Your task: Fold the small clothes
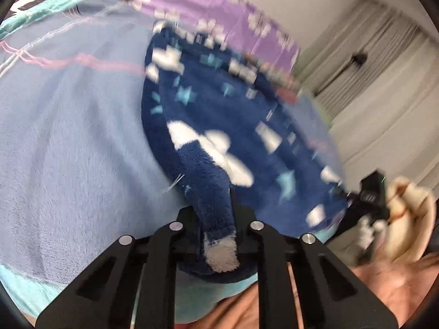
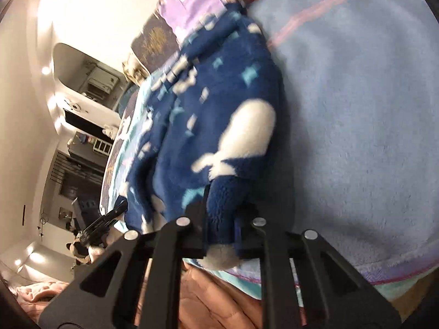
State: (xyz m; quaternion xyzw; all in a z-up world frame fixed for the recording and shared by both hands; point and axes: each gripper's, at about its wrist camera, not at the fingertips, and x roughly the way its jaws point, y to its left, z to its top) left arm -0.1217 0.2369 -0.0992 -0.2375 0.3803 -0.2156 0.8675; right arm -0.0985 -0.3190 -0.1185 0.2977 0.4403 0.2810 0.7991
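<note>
A small navy fleece garment (image 1: 219, 115) with white shapes and pale blue stars lies on a light blue blanket (image 1: 68, 142). My left gripper (image 1: 216, 219) is shut on one near corner of it, and the pinched fleece bunches between the fingers. My right gripper (image 2: 222, 219) is shut on another near corner of the same garment (image 2: 219, 96). The right gripper (image 1: 365, 200) and the hand holding it show at the right of the left wrist view. The left gripper (image 2: 107, 216) shows at the lower left of the right wrist view. Both views are motion-blurred.
The light blue blanket (image 2: 356, 109) covers a bed. A purple flowered cloth (image 1: 219, 8) lies beyond the garment. An orange quilt (image 2: 219, 301) is at the near edge. Pale curtains (image 1: 384, 82), walls and shelves (image 2: 90, 115) stand beyond the bed.
</note>
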